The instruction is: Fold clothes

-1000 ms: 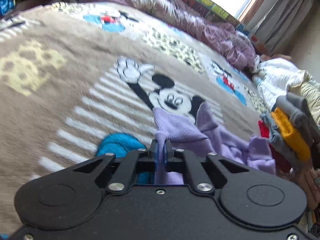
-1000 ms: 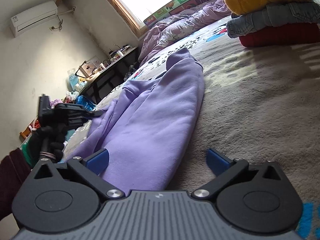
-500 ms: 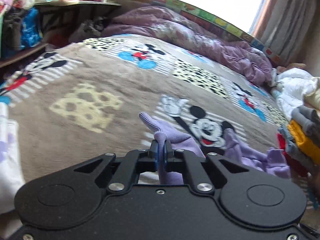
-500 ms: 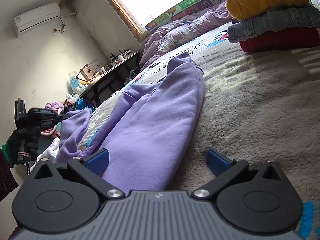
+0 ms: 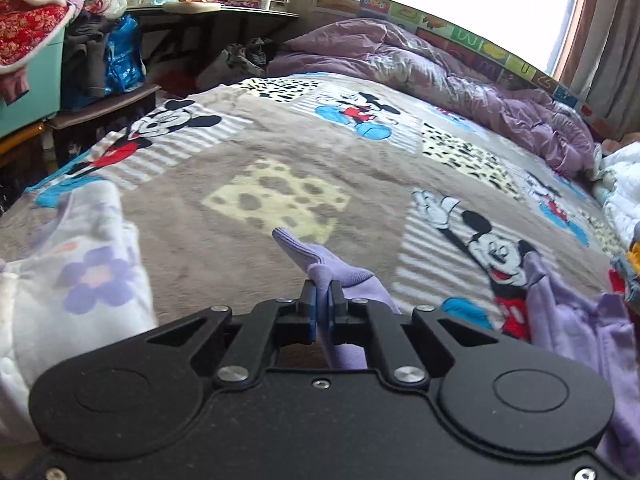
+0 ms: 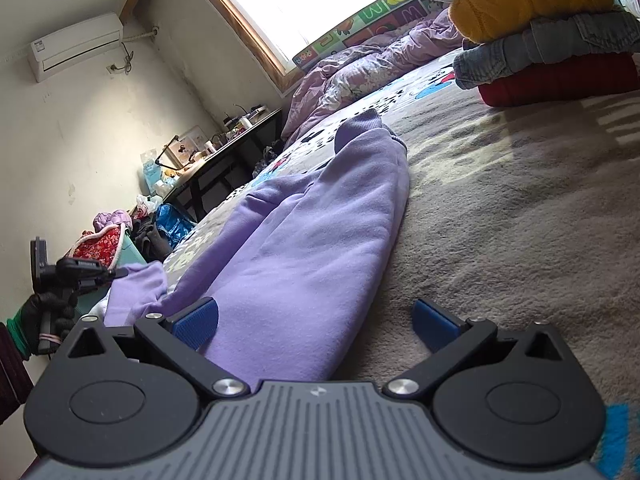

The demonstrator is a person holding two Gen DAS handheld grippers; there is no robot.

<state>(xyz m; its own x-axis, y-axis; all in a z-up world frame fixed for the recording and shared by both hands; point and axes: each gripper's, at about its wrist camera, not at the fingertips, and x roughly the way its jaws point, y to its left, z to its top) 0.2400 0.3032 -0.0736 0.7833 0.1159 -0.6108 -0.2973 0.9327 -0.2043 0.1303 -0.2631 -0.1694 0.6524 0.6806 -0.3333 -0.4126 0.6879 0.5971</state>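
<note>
Change since a second ago: left gripper (image 5: 322, 307) swung across the bed, away from the clothes stack; Mickey face once dead ahead now off to the right; cheese patch (image 5: 276, 200) now straight in front; desk (image 5: 224, 10) and teal bin (image 5: 30, 80) newly in sight at the left; white floral cloth (image 5: 76, 276) newly at the near left edge

Change in the right view: left gripper (image 6: 120, 271) carried further out to the left and off the bed edge; purple corner now drawn into a taut flap behind it; right gripper (image 6: 316, 320) in the same spot, same spread

Left tongs: pressed together, clamped on a corner of the purple garment (image 5: 320, 264); ribbed tip poking up and forward past the pads; cloth trailing down behind the fingers

Left hand: gloved in black (image 6: 48, 312), wrapped round the handle; gripper tilted moderately down toward the blanket (image 5: 200, 240)

Right tongs: wide apart; blue pads (image 6: 198, 320) either side of the garment's near end; left pad against the fabric, right pad over bare blanket; nothing pinched

Right pose: low, close to level, aimed along the garment toward the window

Purple garment (image 6: 304, 248): stretched lengthwise on the blanket, cuffed end far, broad end between the right fingers; one corner lifted off to the left in the left gripper

Stack of folded clothes (image 6: 552, 40): far right on the bed, well apart from the garment; red at the bottom, denim, yellow, grey on top
</note>
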